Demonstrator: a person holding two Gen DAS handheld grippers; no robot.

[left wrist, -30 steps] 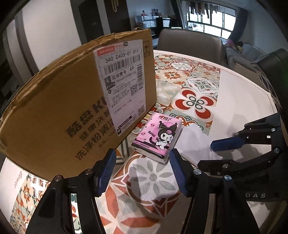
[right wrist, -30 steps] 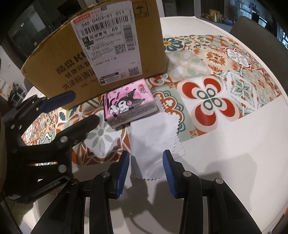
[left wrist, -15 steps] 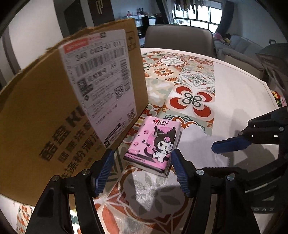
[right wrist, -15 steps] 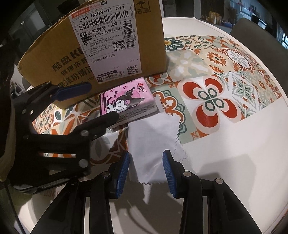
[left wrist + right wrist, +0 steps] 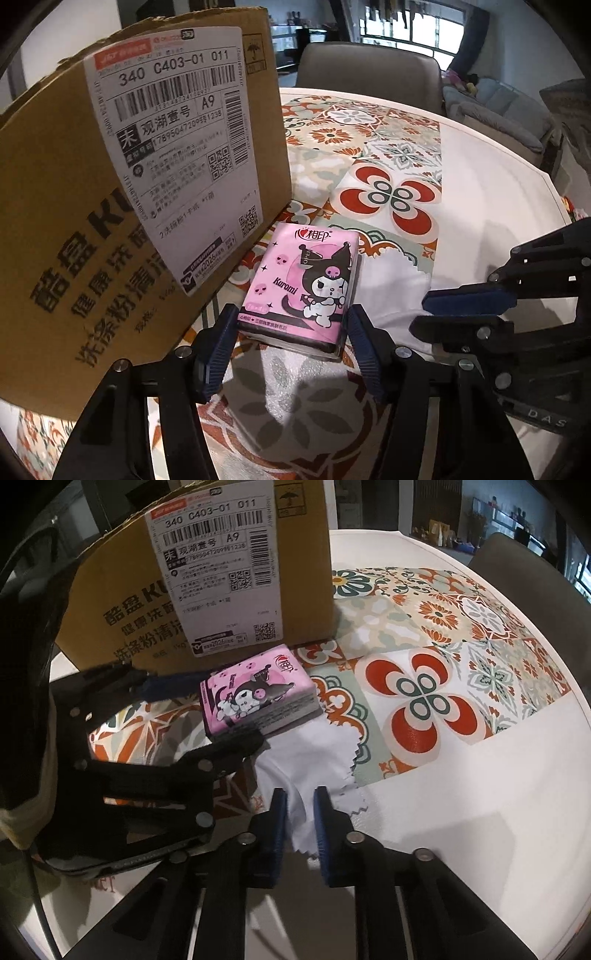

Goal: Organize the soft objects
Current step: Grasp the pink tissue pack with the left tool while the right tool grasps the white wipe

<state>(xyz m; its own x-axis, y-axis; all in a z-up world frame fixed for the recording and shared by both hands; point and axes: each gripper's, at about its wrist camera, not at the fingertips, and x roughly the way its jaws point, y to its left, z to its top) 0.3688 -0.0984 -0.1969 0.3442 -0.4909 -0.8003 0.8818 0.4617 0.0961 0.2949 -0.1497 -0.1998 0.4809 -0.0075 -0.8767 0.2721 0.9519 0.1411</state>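
Observation:
A pink Kuromi tissue pack point(image 5: 304, 284) lies on the patterned mat in front of a cardboard box point(image 5: 122, 206). My left gripper point(image 5: 291, 332) is open, its fingers either side of the pack's near end. It also shows in the right wrist view point(image 5: 225, 716) around the pack point(image 5: 255, 694). A white cloth point(image 5: 310, 760) lies beside the pack. My right gripper point(image 5: 300, 816) has closed on the cloth's near edge, which bunches up between the pads. The right gripper shows at the right of the left wrist view point(image 5: 443, 314), over the cloth point(image 5: 391, 284).
The cardboard box point(image 5: 207, 576) with a shipping label stands upright close behind the pack. The round white table point(image 5: 480, 794) carries a tiled mat point(image 5: 424, 635). A grey chair point(image 5: 369, 66) stands at the far side.
My left gripper moved forward until its fingers flank the tissue pack. My right gripper narrowed from open to pinching the white cloth, which now puckers upward.

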